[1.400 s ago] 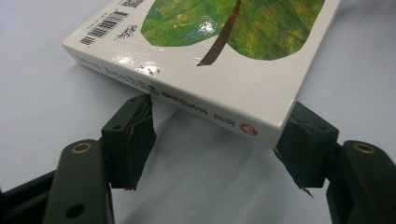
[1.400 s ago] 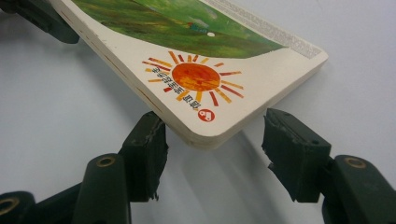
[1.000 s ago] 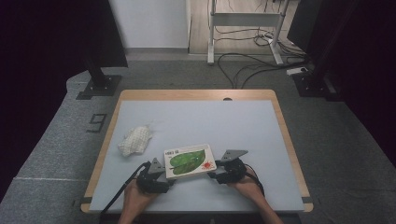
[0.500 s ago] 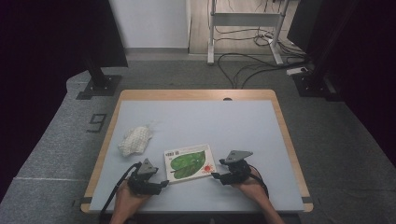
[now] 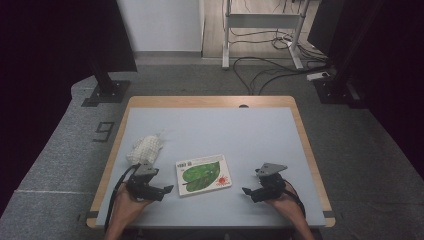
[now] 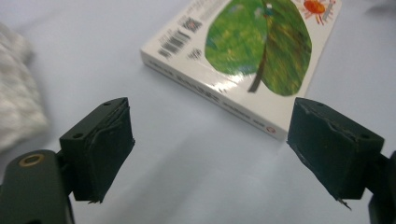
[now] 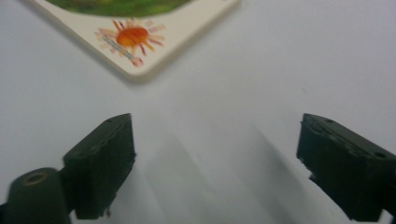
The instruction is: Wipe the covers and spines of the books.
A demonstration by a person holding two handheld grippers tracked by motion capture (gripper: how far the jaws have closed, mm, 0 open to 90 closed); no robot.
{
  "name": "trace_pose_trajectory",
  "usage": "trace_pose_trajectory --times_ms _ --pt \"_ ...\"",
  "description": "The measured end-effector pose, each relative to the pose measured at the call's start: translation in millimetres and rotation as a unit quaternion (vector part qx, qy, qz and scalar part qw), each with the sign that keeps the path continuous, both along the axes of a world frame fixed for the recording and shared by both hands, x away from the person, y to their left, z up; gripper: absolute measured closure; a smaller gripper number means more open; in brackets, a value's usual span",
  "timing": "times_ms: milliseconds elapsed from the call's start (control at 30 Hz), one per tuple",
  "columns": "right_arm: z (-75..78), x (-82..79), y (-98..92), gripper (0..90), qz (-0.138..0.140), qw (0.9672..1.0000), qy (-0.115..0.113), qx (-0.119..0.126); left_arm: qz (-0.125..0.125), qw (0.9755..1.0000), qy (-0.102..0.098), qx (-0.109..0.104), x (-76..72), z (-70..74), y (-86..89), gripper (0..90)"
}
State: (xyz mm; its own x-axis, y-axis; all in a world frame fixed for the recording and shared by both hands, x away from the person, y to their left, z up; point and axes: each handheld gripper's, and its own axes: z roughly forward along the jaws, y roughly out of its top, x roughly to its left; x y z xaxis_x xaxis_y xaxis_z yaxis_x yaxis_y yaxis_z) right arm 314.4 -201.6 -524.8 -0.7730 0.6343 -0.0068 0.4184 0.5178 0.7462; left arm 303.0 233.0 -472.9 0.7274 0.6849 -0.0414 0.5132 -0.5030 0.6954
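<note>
The table (image 5: 210, 125), a pale blue top in a wooden rim, takes up the middle of the high view, and the biggest change on it is in the spacing around the book. One second ago both grippers sat right against the short ends of the book; half a second ago they had begun to part from it; now each stands clear, with bare table between jaw and cover. I read that as a release: the book has been set down and let go, so this placing looks finished, or a fresh grasp is being lined up.

The book (image 5: 203, 173) lies flat in the lower middle of the high view, its green leaf cover up and a small orange sun at its lower right corner, turned slightly against the table edge.

The crumpled white cloth (image 5: 145, 147) rests at centre left, just above the left gripper, apart from the book.

The left gripper (image 5: 167, 189) sits at lower left, jaws wide with nothing between them, pointing toward the book's left end. In the left gripper view the book (image 6: 243, 60) fills the upper middle, its spine corner close above the right jaw without touching.

The right gripper (image 5: 246, 191) at lower right is likewise spread wide and empty. In the right gripper view the sun corner of the book (image 7: 135, 42) lies at upper left, well ahead of the jaws.
</note>
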Motion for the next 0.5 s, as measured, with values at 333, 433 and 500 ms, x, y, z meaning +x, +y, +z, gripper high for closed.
trace_pose_trajectory --times_ms 333,433,500 --pt "-10.8 -1.4 -19.2 0.1 -0.025 0.9994 0.021 -0.009 0.033 0.9993 -0.012 0.012 29.0 25.1 20.6 0.0" --pt "-11.2 -1.7 -18.9 0.0 -0.026 0.9994 0.018 -0.011 0.047 0.9986 -0.017 0.016 36.8 30.4 27.9 0.0" --pt "-11.4 -1.9 -18.9 0.0 -0.027 0.9995 0.017 -0.01 0.055 0.9981 -0.021 0.019 42.2 33.5 32.3 0.0"
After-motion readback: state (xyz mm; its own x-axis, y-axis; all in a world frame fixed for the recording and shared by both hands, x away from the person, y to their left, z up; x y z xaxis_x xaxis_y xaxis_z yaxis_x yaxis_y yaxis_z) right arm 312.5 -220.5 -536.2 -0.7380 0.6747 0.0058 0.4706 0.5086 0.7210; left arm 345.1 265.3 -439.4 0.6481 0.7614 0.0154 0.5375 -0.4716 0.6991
